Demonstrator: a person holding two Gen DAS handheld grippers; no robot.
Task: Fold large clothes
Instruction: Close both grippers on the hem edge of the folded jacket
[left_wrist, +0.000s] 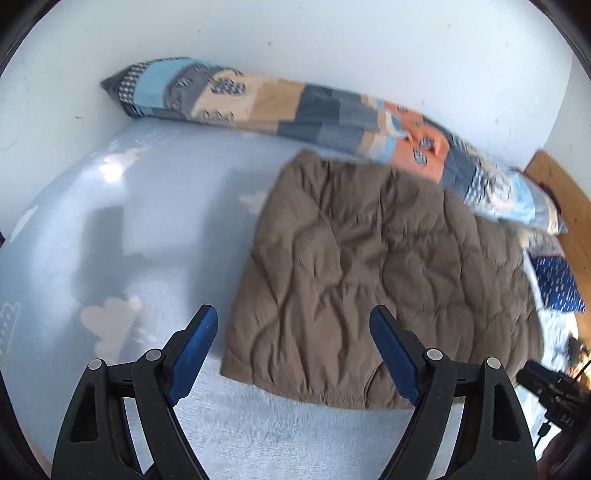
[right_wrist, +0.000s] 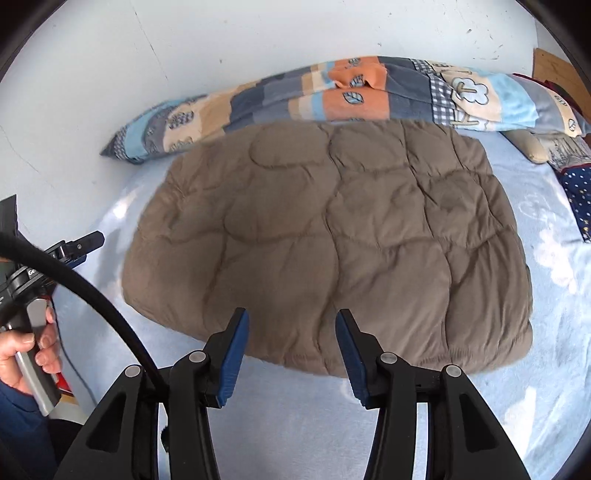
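A brown quilted padded garment (left_wrist: 373, 269) lies folded into a flat rectangle on the light blue bed sheet (left_wrist: 122, 240); it also fills the middle of the right wrist view (right_wrist: 332, 240). My left gripper (left_wrist: 293, 314) is open and empty, held above the garment's near left corner. My right gripper (right_wrist: 291, 317) is open and empty, just above the garment's near edge. The left gripper's tip (right_wrist: 83, 242) shows at the left of the right wrist view, held by a hand (right_wrist: 26, 347).
A long patchwork pillow (left_wrist: 295, 110) lies along the white wall behind the garment, also in the right wrist view (right_wrist: 332, 96). Dark blue dotted cushions (right_wrist: 578, 195) lie at the right. A wooden board (left_wrist: 561, 199) stands at the far right. A black cable (right_wrist: 92, 295) crosses the left.
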